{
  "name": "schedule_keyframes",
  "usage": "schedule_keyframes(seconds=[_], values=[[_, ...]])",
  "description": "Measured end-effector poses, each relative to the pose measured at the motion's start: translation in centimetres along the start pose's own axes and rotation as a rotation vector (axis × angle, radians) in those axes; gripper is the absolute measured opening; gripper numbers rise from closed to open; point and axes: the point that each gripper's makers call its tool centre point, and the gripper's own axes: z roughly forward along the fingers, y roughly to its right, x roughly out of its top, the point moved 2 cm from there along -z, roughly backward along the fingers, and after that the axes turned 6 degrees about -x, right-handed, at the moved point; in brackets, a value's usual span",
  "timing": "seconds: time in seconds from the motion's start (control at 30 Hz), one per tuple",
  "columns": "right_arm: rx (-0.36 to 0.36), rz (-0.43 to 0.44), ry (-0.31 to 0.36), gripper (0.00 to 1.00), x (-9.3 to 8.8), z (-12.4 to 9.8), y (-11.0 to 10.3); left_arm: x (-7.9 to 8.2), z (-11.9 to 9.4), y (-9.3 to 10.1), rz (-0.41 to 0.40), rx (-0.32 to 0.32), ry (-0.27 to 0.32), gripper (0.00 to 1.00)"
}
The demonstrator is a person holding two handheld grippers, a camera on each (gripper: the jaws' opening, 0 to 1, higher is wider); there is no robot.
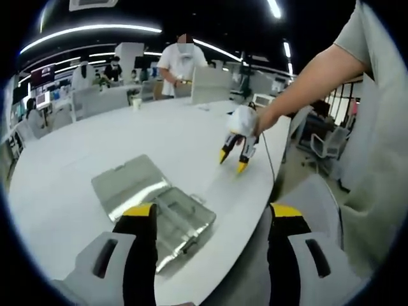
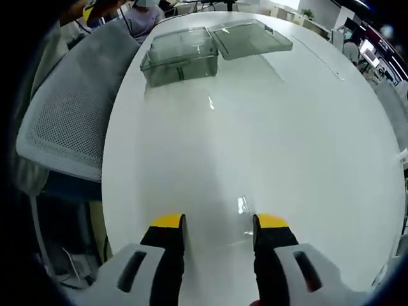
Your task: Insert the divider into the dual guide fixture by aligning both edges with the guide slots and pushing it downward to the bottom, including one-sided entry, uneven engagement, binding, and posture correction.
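Two yellow-tipped jaws of the left gripper (image 1: 213, 213) stand spread wide with nothing between them, hanging over the near edge of the white table (image 1: 102, 153). Just ahead of its left jaw lies a clear plastic compartment box (image 1: 182, 223), its hinged lid (image 1: 127, 182) folded open flat on the tabletop beside it. Farther along the table the right gripper (image 1: 233, 159) points down at the surface, held by a person's hand (image 1: 261, 121).

In the right gripper view, the right gripper (image 2: 218, 226) has its jaws parted around a thin transparent divider (image 2: 241, 220), which shows only as a faint glint by the right jaw; whether the jaws touch it cannot be told. Well beyond, near the far table edge (image 2: 115, 159), sit the clear box (image 2: 180, 56) and its open lid (image 2: 250, 37). A grey mesh chair (image 2: 70, 115) stands alongside the table.
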Motion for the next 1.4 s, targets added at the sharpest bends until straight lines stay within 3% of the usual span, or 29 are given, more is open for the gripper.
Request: schedule_keyframes(seconds=[0.2,0.5,0.63,1.4], values=[[0.008,0.000,0.003,0.41,-0.05,0.19,0.29,-0.02,0.07,-0.10,-0.006,0.000,0.000,0.69],[0.012,-0.020,0.009,0.37,-0.13,0.16,0.43,-0.17,0.09,-0.25,-0.017,0.008,-0.001,0.68],[0.014,-0.036,0.008,0.30,-0.06,0.02,0.33,-0.29,0.00,-0.21,-0.019,0.009,-0.002,0.67],[0.027,-0.057,-0.005,0.28,0.68,-0.18,-0.48,-0.26,-0.38,-0.05,-0.026,0.016,0.009,0.67]])
